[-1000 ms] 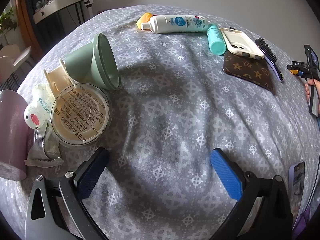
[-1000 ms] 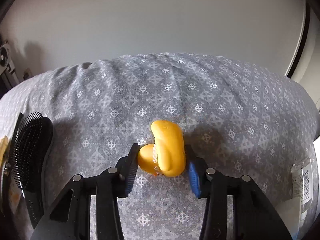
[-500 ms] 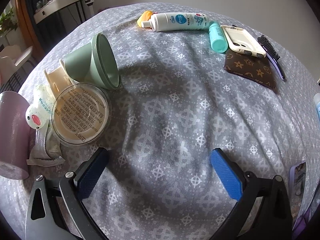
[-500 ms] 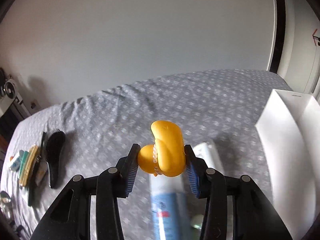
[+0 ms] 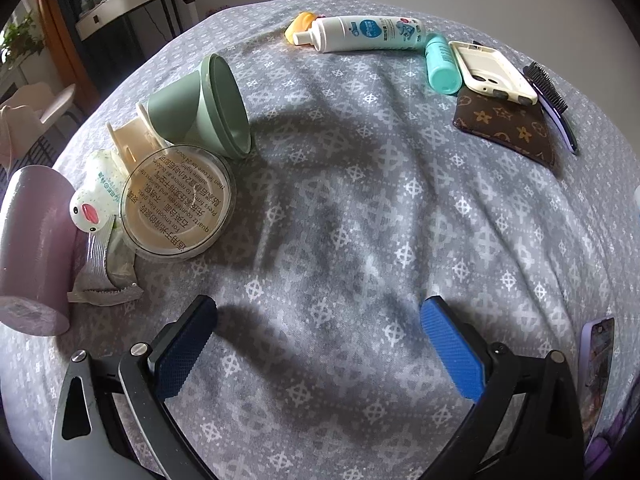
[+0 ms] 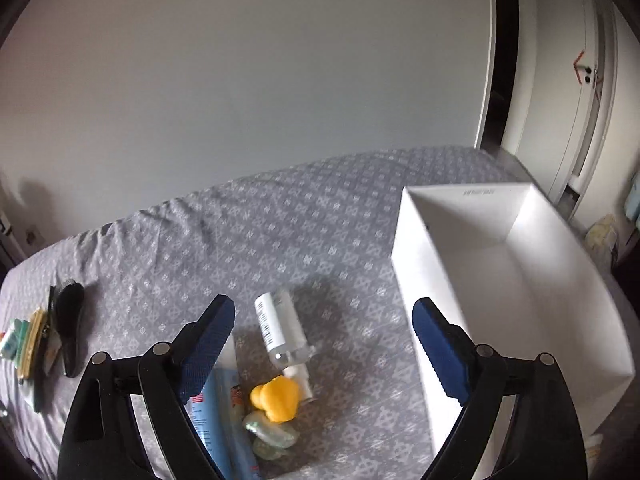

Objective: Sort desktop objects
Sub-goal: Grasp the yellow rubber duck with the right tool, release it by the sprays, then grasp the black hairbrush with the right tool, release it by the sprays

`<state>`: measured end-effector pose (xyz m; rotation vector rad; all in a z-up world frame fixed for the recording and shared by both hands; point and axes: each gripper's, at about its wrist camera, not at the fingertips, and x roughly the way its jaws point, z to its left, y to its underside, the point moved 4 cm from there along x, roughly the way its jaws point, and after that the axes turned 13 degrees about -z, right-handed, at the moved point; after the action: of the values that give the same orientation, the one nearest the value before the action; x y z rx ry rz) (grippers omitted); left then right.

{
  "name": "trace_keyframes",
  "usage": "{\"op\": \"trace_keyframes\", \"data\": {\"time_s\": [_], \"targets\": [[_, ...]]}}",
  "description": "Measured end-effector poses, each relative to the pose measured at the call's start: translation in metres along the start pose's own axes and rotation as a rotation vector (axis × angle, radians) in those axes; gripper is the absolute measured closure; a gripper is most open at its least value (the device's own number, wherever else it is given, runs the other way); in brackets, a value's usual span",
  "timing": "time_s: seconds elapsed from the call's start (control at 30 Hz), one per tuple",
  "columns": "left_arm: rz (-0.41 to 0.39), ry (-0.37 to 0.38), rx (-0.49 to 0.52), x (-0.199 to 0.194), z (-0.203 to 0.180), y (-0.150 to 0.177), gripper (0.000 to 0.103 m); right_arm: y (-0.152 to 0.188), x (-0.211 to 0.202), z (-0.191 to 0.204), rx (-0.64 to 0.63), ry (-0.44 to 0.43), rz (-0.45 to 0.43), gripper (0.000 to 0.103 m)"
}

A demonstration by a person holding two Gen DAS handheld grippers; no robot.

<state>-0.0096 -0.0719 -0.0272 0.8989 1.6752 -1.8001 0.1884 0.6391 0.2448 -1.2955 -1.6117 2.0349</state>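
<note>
The right tongs (image 6: 324, 344) have just been opening and stand wide with nothing between the pads; the yellow duck (image 6: 276, 398) lies below them on the grey patterned surface (image 6: 280, 240), touching a clear spray bottle (image 6: 280, 328) whose long axis runs away from the camera, nozzle nearest. A blue tube (image 6: 218, 420) lies just left, a white box (image 6: 500, 280) to the right, a black hairbrush (image 6: 71, 320) far left. The left tongs (image 5: 316, 344) are open over bare cloth, near a green cup (image 5: 204, 108) lying on its side

A plain pale wall (image 6: 248, 92) rises behind the grey patterned cloth (image 5: 360, 208) (a white door (image 6: 560, 100) stands right).
</note>
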Motion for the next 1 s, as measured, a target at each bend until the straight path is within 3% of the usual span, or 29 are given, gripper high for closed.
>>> {"op": "trace_keyframes", "data": {"time_s": [0.07,0.23,0.37,0.43,0.53,0.6,0.67,1.0], "targets": [[0.001,-0.003,0.007,-0.001,-0.001,0.001,0.0,-0.015,-0.012,-0.003,-0.036,0.006,-0.026,0.012],[0.015,-0.002,0.01,-0.004,0.001,0.003,0.0,-0.045,-0.04,-0.005,0.012,-0.02,-0.068,0.012],[0.024,0.003,-0.005,-0.007,0.004,0.003,0.0,-0.073,-0.06,-0.028,0.218,-0.032,-0.102,0.012],[0.021,0.005,-0.026,-0.007,0.005,0.002,0.0,-0.088,-0.068,-0.027,0.191,-0.015,-0.145,0.012],[0.039,0.027,-0.067,-0.004,0.005,0.002,0.0,-0.095,-0.075,0.01,0.041,-0.073,-0.174,0.01],[0.036,0.021,-0.049,-0.003,0.002,0.003,0.0,-0.089,-0.079,0.041,0.047,-0.196,-0.186,0.0],[0.037,0.02,-0.031,-0.003,-0.001,0.003,0.0,-0.079,-0.078,0.075,0.045,-0.271,-0.192,0.0],[0.015,0.035,-0.021,0.002,-0.003,0.003,0.0,0.036,-0.014,0.298,-0.25,-0.528,0.025,0.0]]}}
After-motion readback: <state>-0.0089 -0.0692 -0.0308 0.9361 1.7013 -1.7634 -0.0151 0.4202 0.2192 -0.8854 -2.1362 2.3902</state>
